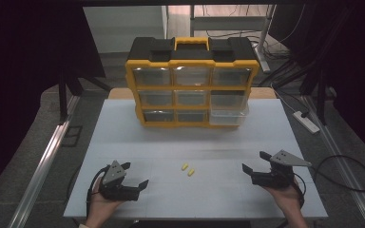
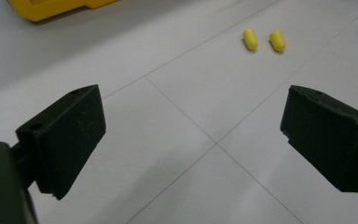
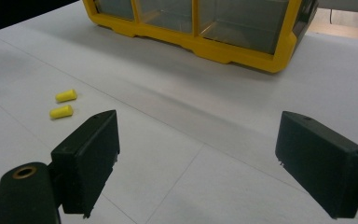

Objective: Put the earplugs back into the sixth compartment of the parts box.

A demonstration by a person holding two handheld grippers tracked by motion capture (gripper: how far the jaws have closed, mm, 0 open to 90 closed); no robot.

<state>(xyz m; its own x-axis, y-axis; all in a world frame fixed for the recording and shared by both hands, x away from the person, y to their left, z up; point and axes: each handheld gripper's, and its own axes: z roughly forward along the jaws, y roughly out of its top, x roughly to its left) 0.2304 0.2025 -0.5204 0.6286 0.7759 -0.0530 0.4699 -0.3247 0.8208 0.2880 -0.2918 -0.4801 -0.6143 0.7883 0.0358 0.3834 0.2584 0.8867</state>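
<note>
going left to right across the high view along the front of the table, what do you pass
left hand-held gripper → first yellow earplug → second yellow earplug → right hand-held gripper

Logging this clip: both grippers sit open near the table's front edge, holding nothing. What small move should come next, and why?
Probably ease the left gripper toward the two yellow earplugs; its jaws are open and empty, and the earplugs lie loose ahead of it, slightly nearer than to the right gripper.
</note>
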